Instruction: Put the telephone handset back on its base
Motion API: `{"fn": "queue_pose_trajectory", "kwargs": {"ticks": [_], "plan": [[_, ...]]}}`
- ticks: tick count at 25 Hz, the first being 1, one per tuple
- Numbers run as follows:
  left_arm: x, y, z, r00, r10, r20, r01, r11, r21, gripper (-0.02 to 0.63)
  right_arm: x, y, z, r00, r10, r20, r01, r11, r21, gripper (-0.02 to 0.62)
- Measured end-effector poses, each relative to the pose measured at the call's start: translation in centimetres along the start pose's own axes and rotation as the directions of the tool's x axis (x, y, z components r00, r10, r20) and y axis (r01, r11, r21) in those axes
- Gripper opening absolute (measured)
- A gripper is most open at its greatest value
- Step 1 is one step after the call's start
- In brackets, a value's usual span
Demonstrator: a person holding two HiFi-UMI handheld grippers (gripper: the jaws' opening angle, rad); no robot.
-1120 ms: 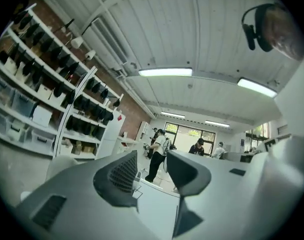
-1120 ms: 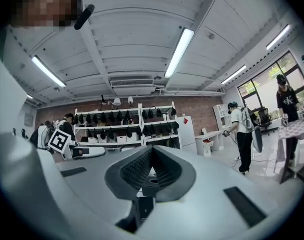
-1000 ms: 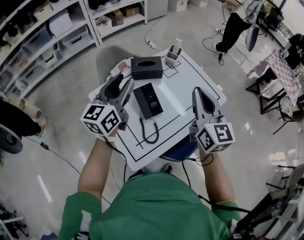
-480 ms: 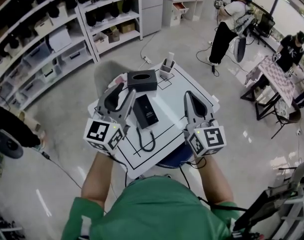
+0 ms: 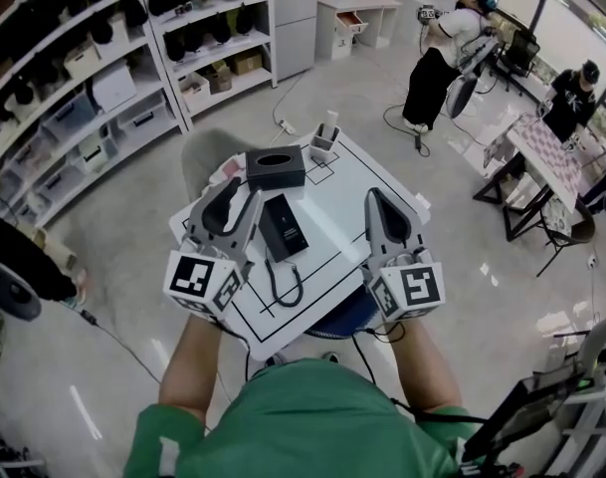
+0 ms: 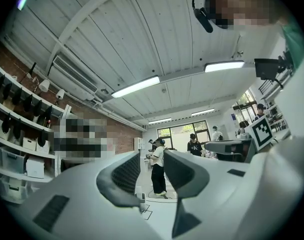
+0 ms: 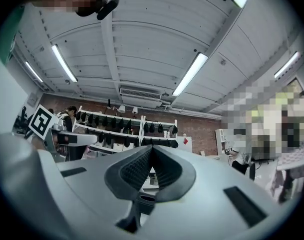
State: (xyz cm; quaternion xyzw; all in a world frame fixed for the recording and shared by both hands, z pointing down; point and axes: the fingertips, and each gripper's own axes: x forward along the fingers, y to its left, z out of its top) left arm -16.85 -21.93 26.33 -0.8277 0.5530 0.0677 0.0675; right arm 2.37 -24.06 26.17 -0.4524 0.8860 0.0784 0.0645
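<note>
A black telephone (image 5: 283, 227) lies on the white table (image 5: 360, 179) in the head view, its black cord (image 5: 284, 284) looping toward the near edge. Whether the handset sits on the base I cannot tell. My left gripper (image 5: 239, 194) hovers just left of the telephone, tilted upward. Its jaws (image 6: 152, 170) are closing with a clear gap and nothing between them. My right gripper (image 5: 373, 198) hangs over the table's right half, apart from the telephone. Its pads (image 7: 151, 153) meet at the tip with nothing in them.
A black tissue box (image 5: 276, 167) stands behind the telephone, and a small pen holder (image 5: 324, 145) sits at the far corner. A grey chair (image 5: 201, 147) is behind the table. Shelving (image 5: 84, 78) lines the left, and people (image 5: 434, 56) stand at the far right.
Both grippers have drawn back toward the near edge and closer together in the picture. The left jaws have narrowed. The telephone has not moved on the table.
</note>
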Motion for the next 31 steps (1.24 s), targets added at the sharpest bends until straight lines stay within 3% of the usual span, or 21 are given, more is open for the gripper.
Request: {"fn": "queue_pose_trajectory", "kwargs": {"ticks": [14, 31], "plan": [[1.2, -1.4, -1.2, 1.000, 0.012, -0.023, -0.012, 1.000, 0.003, 0.153, -1.1, -2.3, -0.8, 1.000, 0.001, -0.006, 0.000, 1.000, 0.005, 0.021], [7.4, -5.4, -3.6, 1.000, -0.022, -0.015, 0.022, 1.000, -0.017, 0.153, -2.6, -9.1, -2.3, 0.999, -0.032, -0.005, 0.032, 0.999, -0.011, 0.021]]}}
